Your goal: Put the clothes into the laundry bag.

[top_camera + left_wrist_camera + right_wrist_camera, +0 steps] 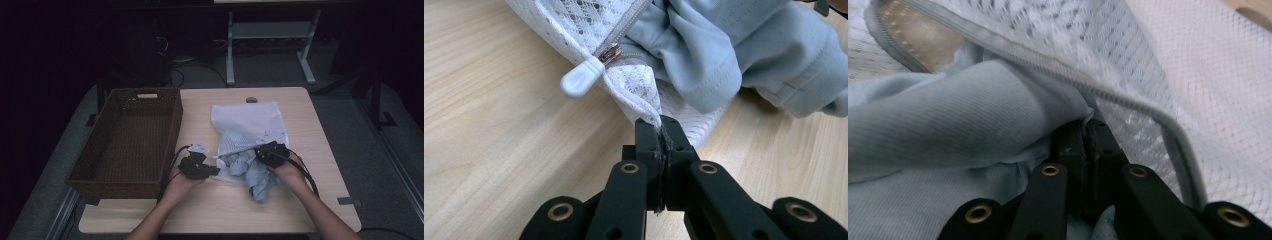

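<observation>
Soft grey garment half out of a white mesh laundry bag, each pinched by one gripper.

Nearest, the left gripper (663, 131) is clamped on the mesh bag (634, 85) at its corner by the zip pull (580, 81); the right gripper (1087, 131) is closed on a fold of the garment (948, 130) at the bag's mouth, mid-table. Both look light, limp and stretchy, so a thick fold or seam should grip best; thin mesh may snag or slip. Farther left stands a wicker basket (131, 138).
</observation>
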